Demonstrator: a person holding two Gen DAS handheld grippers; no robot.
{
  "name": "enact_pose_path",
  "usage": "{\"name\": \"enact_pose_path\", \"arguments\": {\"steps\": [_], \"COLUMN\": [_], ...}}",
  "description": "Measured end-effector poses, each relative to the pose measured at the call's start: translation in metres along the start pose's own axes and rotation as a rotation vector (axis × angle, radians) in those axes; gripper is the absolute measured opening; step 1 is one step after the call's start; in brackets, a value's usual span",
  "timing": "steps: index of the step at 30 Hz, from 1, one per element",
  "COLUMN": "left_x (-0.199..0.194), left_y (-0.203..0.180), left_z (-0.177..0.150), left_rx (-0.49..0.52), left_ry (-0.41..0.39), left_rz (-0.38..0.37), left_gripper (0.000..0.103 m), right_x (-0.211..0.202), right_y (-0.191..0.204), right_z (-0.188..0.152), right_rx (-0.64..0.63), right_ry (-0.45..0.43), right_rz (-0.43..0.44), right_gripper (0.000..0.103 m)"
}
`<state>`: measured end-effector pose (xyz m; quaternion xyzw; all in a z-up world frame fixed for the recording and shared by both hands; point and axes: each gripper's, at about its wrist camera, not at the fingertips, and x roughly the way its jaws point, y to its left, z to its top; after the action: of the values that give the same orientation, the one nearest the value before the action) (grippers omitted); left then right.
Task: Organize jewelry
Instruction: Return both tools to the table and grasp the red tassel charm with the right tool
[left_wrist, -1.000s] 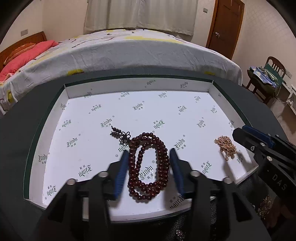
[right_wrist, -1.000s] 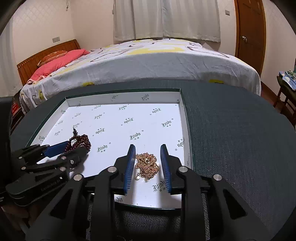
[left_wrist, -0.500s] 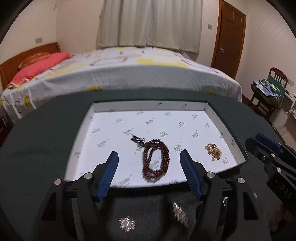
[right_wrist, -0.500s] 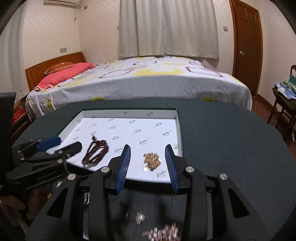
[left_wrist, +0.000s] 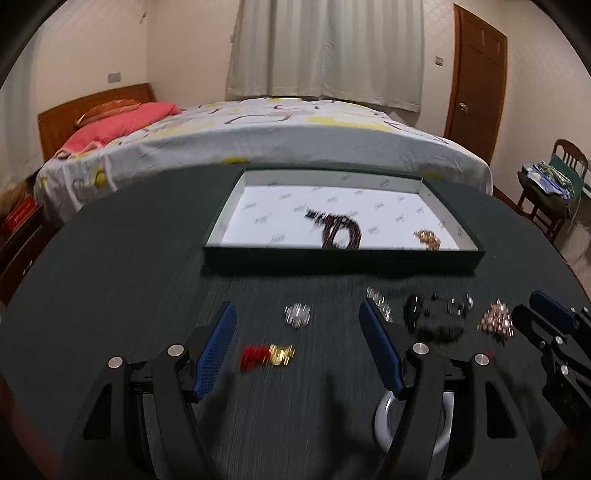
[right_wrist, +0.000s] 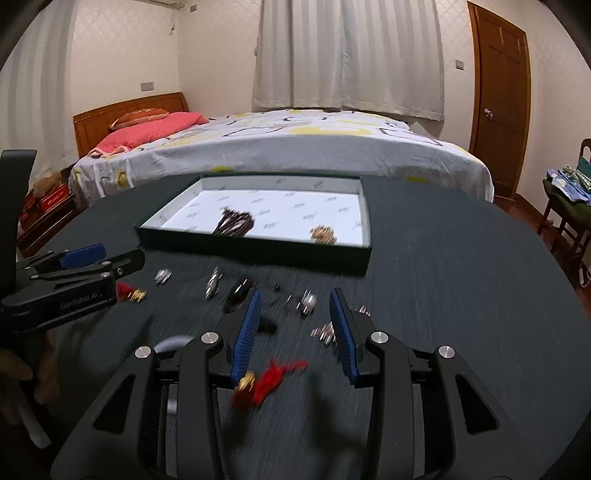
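While both grippers, left (left_wrist: 297, 349) and right (right_wrist: 295, 330), hover with jaws wide apart and empty, beads (left_wrist: 341, 234) lie in the tray (left_wrist: 218, 236).

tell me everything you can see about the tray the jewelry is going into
The tray is a shallow rectangular box lid, dark green outside with a white lining printed with small repeated logos; it looks like card. It lies flat on the dark round table, open side up, between the bed and the loose pieces. Inside lie a dark red bead bracelet and, apart to its right, a gold chain. Neither gripper touches it.
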<state>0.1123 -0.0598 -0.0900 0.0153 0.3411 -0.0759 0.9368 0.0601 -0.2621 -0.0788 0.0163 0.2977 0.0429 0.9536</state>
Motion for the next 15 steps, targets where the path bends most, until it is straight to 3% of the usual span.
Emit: {"name": "enact_pose_path", "arguments": {"steps": [15], "left_x": [-0.015], "left_y": [0.022], "left_z": [-0.043], "left_rx": [-0.053], "left_ry": [0.038], "left_rz": [0.049], "left_gripper": [0.067], "right_x": [-0.004], "right_y": [0.024], "right_z": [-0.038], "right_rx": [-0.035], "right_ry": [0.057], "right_rz": [0.044], "right_gripper": [0.038]}}
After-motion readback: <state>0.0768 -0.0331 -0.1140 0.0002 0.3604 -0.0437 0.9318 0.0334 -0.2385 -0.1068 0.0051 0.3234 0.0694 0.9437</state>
